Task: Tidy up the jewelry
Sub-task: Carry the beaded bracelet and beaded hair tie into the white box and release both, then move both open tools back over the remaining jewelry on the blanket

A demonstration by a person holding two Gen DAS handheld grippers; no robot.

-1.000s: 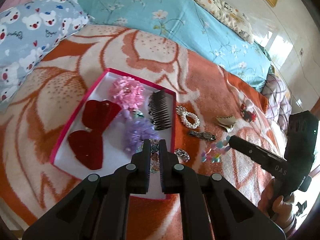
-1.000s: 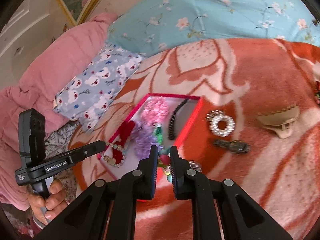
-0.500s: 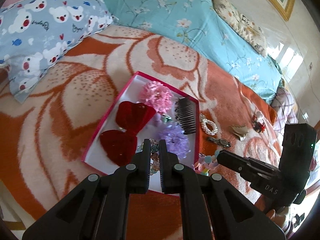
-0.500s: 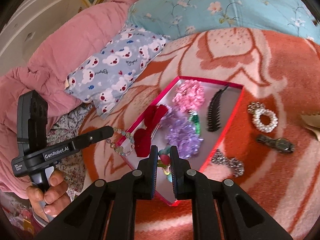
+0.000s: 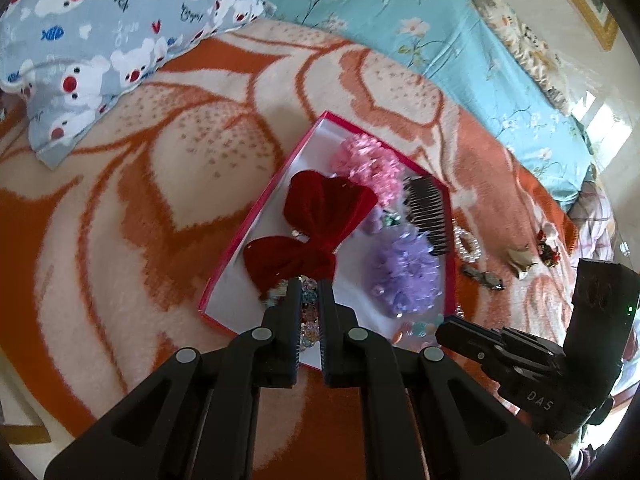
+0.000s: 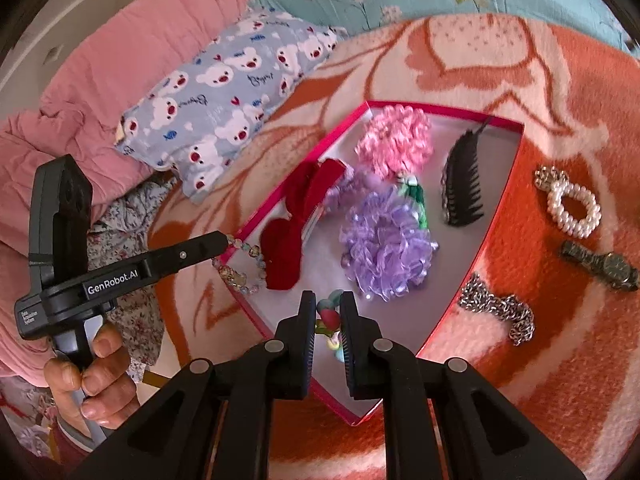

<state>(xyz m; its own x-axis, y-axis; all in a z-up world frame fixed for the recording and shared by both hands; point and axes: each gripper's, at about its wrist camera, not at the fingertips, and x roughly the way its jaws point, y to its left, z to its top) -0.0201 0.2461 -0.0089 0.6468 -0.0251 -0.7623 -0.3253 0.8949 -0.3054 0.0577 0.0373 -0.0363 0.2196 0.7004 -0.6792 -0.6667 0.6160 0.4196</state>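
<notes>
Left gripper [image 5: 309, 292]: I pinch the beaded bracelet [image 6: 240, 266], hanging over the pink box's [image 6: 496, 216] near-left rim.
Right gripper [image 6: 325, 308]: I pinch a pastel bead piece [image 6: 330, 314] above the box's near end.
Nearer the box floor: my right, I judge.
Writing: "GenRobot.AI", "DAS".

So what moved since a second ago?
Both grippers carried their beads over to the pink box. The left gripper kept its sparkly bead bracelet and now dangles it at the box's edge by the red bow. The right gripper kept its pastel bead string, now over the box. The watch and pearl ring stayed on the blanket.
</notes>
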